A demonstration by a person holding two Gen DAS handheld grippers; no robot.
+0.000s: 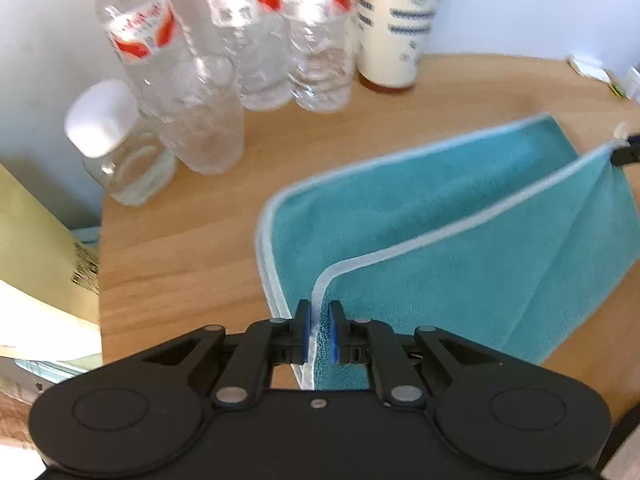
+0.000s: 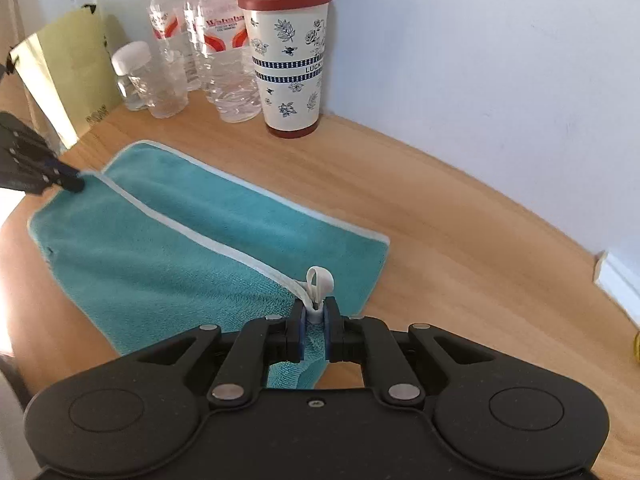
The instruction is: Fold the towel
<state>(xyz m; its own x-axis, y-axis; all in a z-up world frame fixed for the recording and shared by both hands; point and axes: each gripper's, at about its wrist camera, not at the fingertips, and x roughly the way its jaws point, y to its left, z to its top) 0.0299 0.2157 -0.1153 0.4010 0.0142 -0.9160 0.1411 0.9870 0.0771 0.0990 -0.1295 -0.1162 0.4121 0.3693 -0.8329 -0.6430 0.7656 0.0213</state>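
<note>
Spreading wide under everything is the round wooden table (image 2: 460, 208), pushed against a pale wall (image 2: 500, 60). On it lies the teal towel (image 2: 168, 240), white-edged, with its far layer flat on the wood and its near edge lifted and carried over that layer, so the cloth sits half doubled between the 2 tools.

At the back of the table, by the wall, stands a group of clear water bottles (image 2: 228, 52) with red labels, and just beside them a cream travel cup (image 2: 290, 60) with a dark red lid and blue flower prints. A squat clear jar (image 1: 116, 144) with a white cap stands in front of the bottles on the left side. A yellow-green paper bag (image 2: 68, 76) stands off the table's left edge.

The left gripper (image 1: 319, 330) has its blue-padded jaws drawn together on the towel's white hem at 1 corner of the raised edge. The right gripper (image 2: 315, 334) is clamped on the opposite corner, with the towel's small white hanging loop (image 2: 319, 280) sticking up just above its jaws.
</note>
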